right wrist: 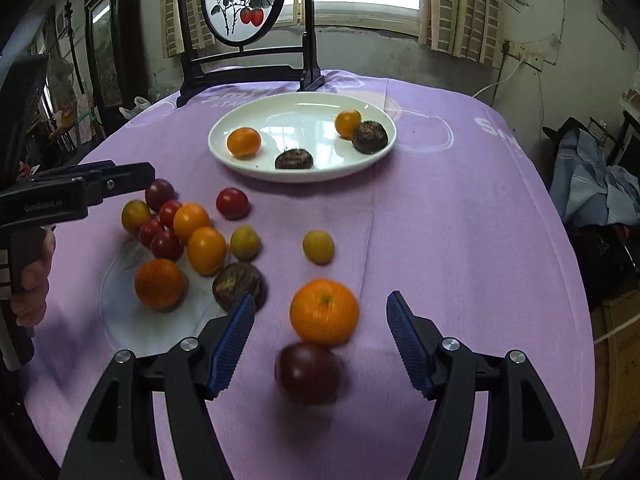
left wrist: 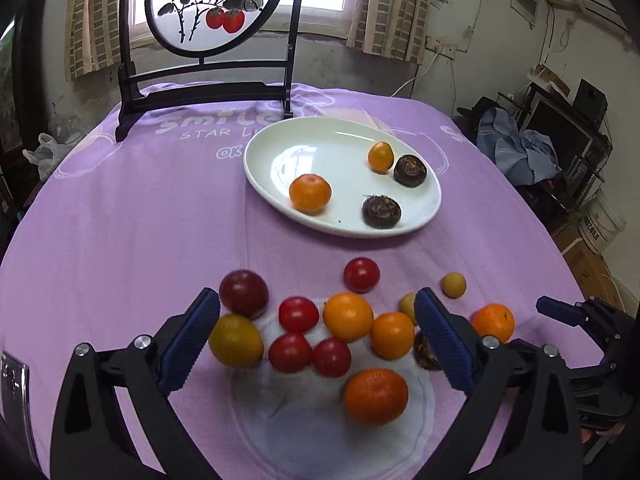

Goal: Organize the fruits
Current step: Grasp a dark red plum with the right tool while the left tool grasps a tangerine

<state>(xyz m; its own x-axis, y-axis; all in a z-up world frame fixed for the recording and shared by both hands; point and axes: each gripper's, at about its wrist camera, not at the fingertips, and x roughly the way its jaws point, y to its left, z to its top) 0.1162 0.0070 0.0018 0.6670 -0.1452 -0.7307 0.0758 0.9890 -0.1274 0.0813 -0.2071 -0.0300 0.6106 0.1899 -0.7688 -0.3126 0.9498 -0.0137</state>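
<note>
Fruit-sorting, mid-job: your left gripper (left wrist: 316, 336) hangs over the main heap of loose fruit with its blue ribbed fingers (left wrist: 192, 344) spread wide and nothing pinched between them. In the right wrist view your right gripper (right wrist: 320, 344) also stands apart and empty, framing a round orange mandarin (right wrist: 324, 311) and, at six o'clock of it, a dark purple plum (right wrist: 308, 372), both blurred.

The shallow white oval plate (left wrist: 280, 148) sits at twelve o'clock of the heap, well apart from it, and already carries two small orange citrus and two dark brown rough-skinned fruits (left wrist: 381, 211). Left on the lilac printed tablecloth (left wrist: 120, 220) are small red tomatoes (left wrist: 298, 314), more oranges, two pale yellow fruits and another plum. By that split the job looks roughly a quarter done (a judgement, not a count).

The step in hand reads as choosing the next pick. Your next move calls for centring one fruit between the pads, lowering, and closing gently, since round fruit may roll or squirt sideways from a hurried squeeze; the mandarin under your right gripper looks the easiest target.

Legible writing: "Smile", "STAR L" and "OK" on the cloth, and "GenRobot.AI" on the left gripper's body. Brush characters on the round painted screen (left wrist: 212, 4) at twelve o'clock are too small to read.
</note>
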